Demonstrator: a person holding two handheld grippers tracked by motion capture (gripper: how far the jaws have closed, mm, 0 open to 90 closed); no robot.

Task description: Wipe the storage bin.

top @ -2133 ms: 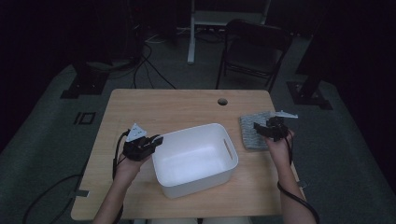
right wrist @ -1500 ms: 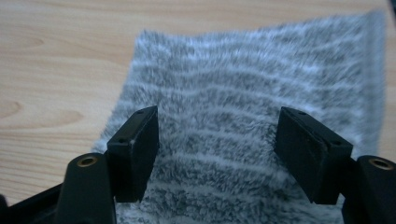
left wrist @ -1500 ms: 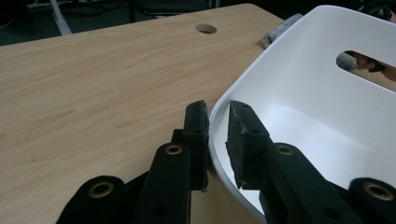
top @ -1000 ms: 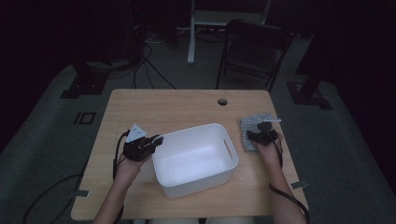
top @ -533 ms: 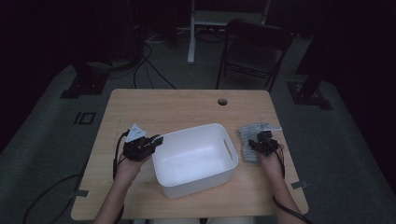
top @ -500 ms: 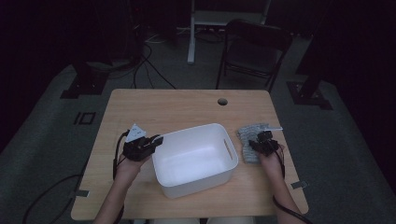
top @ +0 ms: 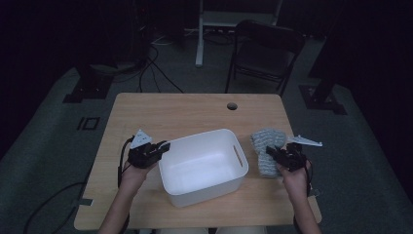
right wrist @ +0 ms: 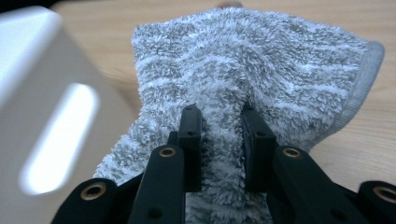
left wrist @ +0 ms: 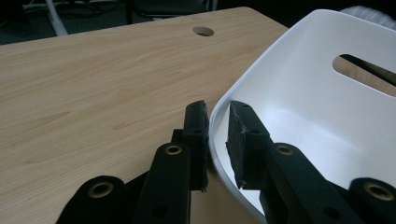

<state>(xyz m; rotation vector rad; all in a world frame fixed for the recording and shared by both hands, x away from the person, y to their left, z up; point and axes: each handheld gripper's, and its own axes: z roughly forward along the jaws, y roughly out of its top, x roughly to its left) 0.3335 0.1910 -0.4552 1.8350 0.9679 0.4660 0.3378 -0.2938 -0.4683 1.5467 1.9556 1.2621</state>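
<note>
Towel (right wrist: pixel 261 70): grey, bunched, on the table (top: pixel 185 112) at the bin's 3 o'clock, just beside its slotted wall; my right gripper (right wrist: pixel 219 116) has its jaws narrow, pinching a ridge of its pile; bin (top: pixel 202 165): white, mid-table; my left gripper (left wrist: pixel 217 119) clamps its rim at 9 o'clock, one jaw inside, one outside.

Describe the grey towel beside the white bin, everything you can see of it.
The grey towel is fluffy terry cloth with faint paler stripes and a smooth hemmed edge. It lies crumpled on the wooden table, right of the white bin, seemingly just apart from it. The right gripper pinches a raised fold of it between both jaws, bunching the cloth.
</note>
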